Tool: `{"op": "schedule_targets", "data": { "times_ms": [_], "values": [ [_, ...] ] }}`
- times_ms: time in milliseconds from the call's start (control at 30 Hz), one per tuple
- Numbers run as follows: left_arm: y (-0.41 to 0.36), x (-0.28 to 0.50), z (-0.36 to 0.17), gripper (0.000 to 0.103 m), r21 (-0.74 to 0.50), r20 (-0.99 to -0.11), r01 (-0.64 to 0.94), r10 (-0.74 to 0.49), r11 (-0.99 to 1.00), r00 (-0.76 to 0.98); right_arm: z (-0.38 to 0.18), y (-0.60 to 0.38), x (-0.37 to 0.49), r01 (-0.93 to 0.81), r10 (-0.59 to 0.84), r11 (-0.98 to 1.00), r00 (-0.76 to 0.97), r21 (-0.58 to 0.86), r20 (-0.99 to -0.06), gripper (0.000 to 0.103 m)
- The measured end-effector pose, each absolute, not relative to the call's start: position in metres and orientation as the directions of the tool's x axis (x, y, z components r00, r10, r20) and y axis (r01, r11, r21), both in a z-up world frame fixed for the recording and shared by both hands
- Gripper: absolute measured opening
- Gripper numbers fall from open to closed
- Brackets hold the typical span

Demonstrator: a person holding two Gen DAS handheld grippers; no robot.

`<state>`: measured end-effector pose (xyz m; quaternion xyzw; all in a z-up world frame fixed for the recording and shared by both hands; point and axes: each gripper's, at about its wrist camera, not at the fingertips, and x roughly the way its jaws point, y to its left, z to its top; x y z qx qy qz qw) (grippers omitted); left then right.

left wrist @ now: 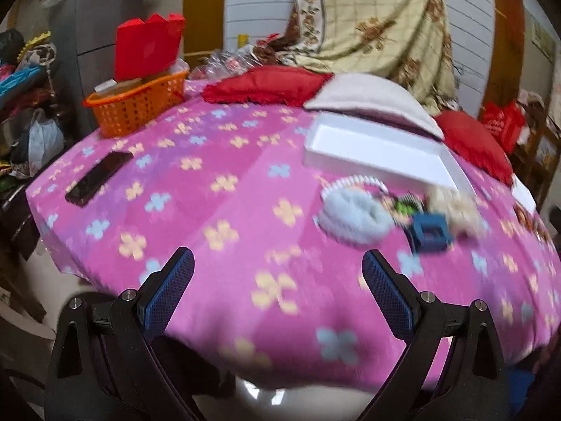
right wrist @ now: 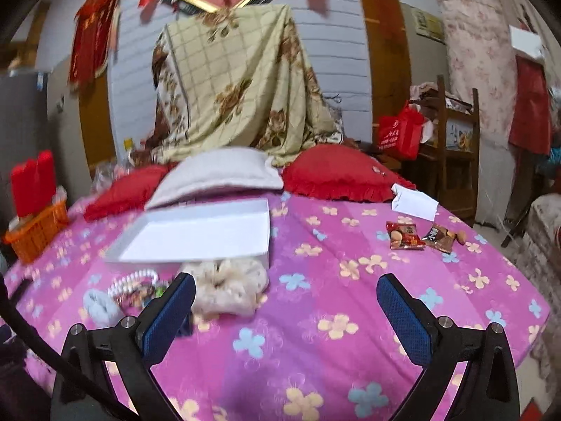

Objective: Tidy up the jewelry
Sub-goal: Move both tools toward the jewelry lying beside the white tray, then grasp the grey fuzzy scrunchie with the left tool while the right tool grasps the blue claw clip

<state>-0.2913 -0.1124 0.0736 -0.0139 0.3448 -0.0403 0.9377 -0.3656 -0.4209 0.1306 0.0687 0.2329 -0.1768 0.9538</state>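
Several accessories: clustered on the pink floral bedspread (right wrist: 315,280), just in front of the white box (right wrist: 196,235).
Pearl strand (right wrist: 135,279): white beads in a loop, lying at the box's near edge; partly hidden behind the right gripper's left finger in the right wrist view.
Pale blue scrunchie (left wrist: 354,212): beside the pearl strand, blurred by motion in both views.
Cream scrunchie (right wrist: 229,287): touching the box's front wall; texture hard to resolve.
Blue claw clip (left wrist: 430,233): between the two scrunchies in the left wrist view; identification uncertain due to blur.
Small multicoloured items (left wrist: 403,203): green and dark pieces in the cluster; type cannot be determined.
White box interior: shallow, open-topped; no contents visible.
Left gripper (left wrist: 277,284): fingers spread wide, nothing between them, above the bedspread's near edge, apart from the cluster.
Right gripper (right wrist: 285,310): fingers spread wide, holding nothing; left finger overlaps the cluster in view, contact cannot be determined.
Surroundings: grey pillow (right wrist: 217,175) and red cushions (right wrist: 340,172) behind the box; orange basket (left wrist: 136,101) and dark phone (left wrist: 98,177) to the left; snack packets (right wrist: 405,235) to the right.
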Motion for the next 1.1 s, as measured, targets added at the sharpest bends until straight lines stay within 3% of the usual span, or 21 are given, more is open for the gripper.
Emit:
{"op": "schedule_targets", "data": {
  "times_ms": [167,533,700,900,1100],
  "values": [
    [-0.121,-0.323,0.065,0.097,-0.014,-0.649,0.153,-0.125,0.988,0.75,0.135,-0.418,-0.378,0.365,-0.291,0.928,0.833,0.072,-0.471,0.103],
    [-0.134,-0.352,0.055,0.097,-0.06,-0.703,0.304,-0.257,0.951,0.663,0.14,-0.413,-0.386,0.353,-0.268,0.931,0.833,0.092,-0.484,0.103],
    [-0.14,-0.35,0.059,0.097,-0.018,-0.7,0.318,-0.239,0.948,0.673,0.135,-0.412,-0.381,0.332,-0.235,0.938,0.824,0.104,-0.516,0.103],
    [-0.12,-0.315,0.076,0.097,0.071,-0.663,0.248,-0.139,0.966,0.735,0.11,-0.411,-0.35,0.233,-0.077,0.956,0.785,0.177,-0.615,0.101],
    [-0.096,-0.255,0.082,0.097,-0.02,-0.7,0.216,-0.168,0.976,0.694,0.077,-0.394,-0.306,0.081,0.124,0.961,0.727,0.263,-0.676,0.099]
  ]
}}
